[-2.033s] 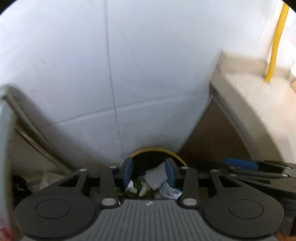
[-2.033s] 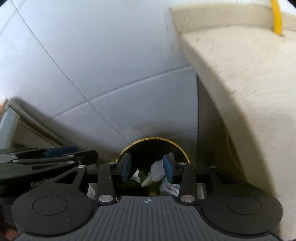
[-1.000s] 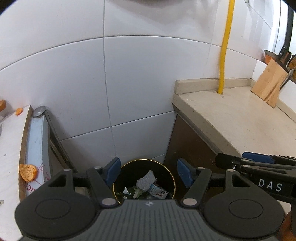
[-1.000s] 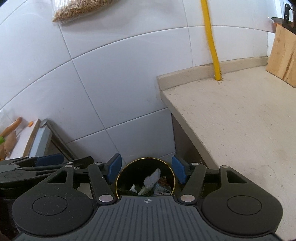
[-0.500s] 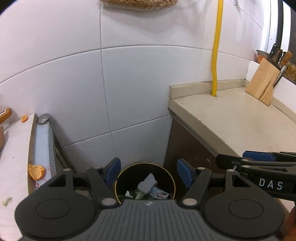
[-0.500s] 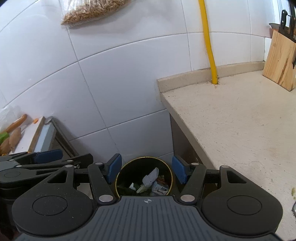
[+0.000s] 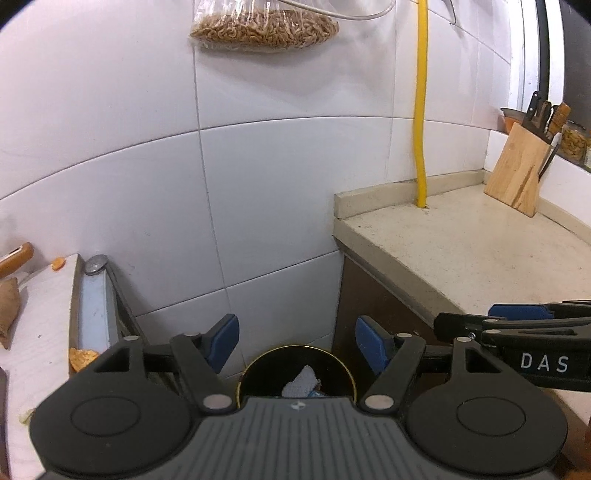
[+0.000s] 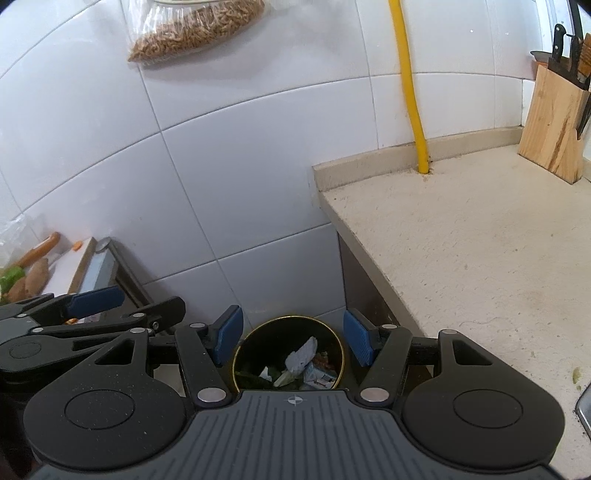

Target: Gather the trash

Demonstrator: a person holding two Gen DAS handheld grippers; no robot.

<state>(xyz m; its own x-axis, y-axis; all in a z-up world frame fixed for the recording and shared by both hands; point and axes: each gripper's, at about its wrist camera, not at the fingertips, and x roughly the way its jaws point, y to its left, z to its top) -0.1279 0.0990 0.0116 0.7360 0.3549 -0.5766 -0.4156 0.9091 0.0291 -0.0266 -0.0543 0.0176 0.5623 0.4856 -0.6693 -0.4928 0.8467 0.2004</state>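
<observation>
One trash bin, one knife block, one yellow pipe, one hanging bag and two tongs are counted.

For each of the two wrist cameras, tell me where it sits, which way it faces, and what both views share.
Left wrist: on the left gripper, angled down at the round black gold-rimmed trash bin; its jaws are opening, nothing between; the right gripper's fingers show at right.
Right wrist: on the right gripper, jaws open and empty, above the bin; the left gripper's fingers show at left.
Shared: bin, yellow pipe, beige stone counter.

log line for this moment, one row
left gripper: opening, empty | right gripper: open, empty | trash bin: below both, holds crumpled paper
</observation>
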